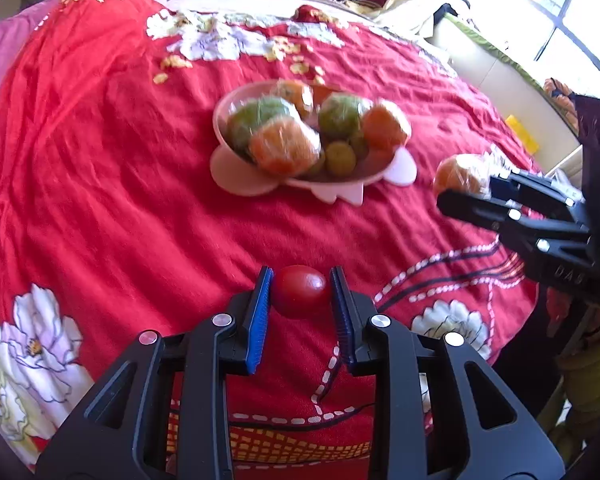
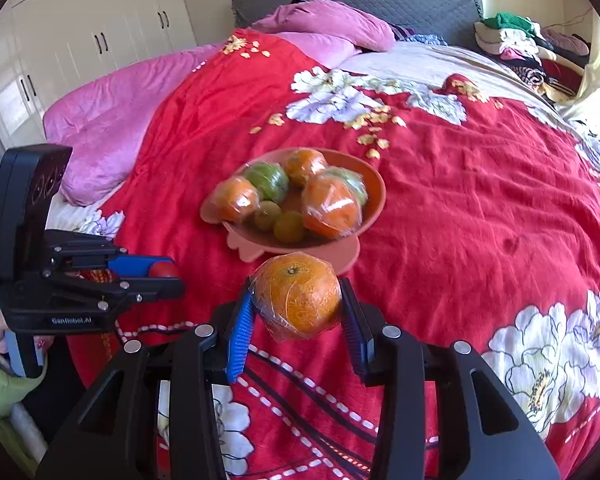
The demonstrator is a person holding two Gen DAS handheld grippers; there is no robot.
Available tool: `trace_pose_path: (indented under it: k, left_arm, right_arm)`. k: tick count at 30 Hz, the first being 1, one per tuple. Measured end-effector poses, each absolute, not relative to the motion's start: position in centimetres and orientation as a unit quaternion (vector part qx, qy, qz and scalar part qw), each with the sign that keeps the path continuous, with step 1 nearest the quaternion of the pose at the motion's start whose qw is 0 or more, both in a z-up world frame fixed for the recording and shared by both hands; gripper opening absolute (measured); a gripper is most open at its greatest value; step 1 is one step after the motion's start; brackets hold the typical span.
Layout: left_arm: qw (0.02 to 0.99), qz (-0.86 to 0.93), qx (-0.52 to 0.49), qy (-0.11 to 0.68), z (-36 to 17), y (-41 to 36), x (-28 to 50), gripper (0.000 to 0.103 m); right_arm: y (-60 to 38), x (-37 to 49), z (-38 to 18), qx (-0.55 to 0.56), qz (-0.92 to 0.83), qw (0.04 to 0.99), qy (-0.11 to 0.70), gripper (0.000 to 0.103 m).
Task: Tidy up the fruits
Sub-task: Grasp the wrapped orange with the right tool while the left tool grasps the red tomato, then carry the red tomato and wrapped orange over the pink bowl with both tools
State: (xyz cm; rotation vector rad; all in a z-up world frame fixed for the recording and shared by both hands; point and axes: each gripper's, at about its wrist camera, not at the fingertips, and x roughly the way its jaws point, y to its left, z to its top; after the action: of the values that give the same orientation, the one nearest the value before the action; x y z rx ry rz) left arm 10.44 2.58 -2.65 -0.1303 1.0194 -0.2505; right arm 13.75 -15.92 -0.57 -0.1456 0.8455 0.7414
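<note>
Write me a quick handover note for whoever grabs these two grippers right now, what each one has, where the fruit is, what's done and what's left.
Left gripper: shut on a small red tomato, just above the red floral bedspread.
Right gripper: shut on a plastic-wrapped orange, held near the front of the pink fruit bowl.
Bowl: sits mid-bed, already holding several wrapped oranges, green fruits and small yellow-green ones.
Done: both loose fruits are gripped.
Left: carry the tomato and the orange to the bowl and release them there. No other loose fruit shows on the bedspread.
</note>
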Motion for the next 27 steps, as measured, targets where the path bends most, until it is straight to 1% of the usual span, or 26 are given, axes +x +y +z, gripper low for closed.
trace_pose_path:
  k: [8,12,27]
  left_arm:
    - [0.878,-0.118,-0.071,0.459,0.7,4.0,12.6,0.022]
    - [0.88,-0.119,-0.076,0.453,1.5,4.5,14.2,0.022]
    - [0.871,-0.119,-0.082,0.47,0.4,5.6,20.4,0.022]
  right_arm:
    - [-14.4,14.2,0.2,-0.074,0.364,0.842,0.392,0.039]
    - [-13.7,14.6,0.3,-0.074,0.369,0.841,0.389,0.039]
    - [-10.1,16.8,-0.5,-0.106,0.38,0.836,0.382,0.039]
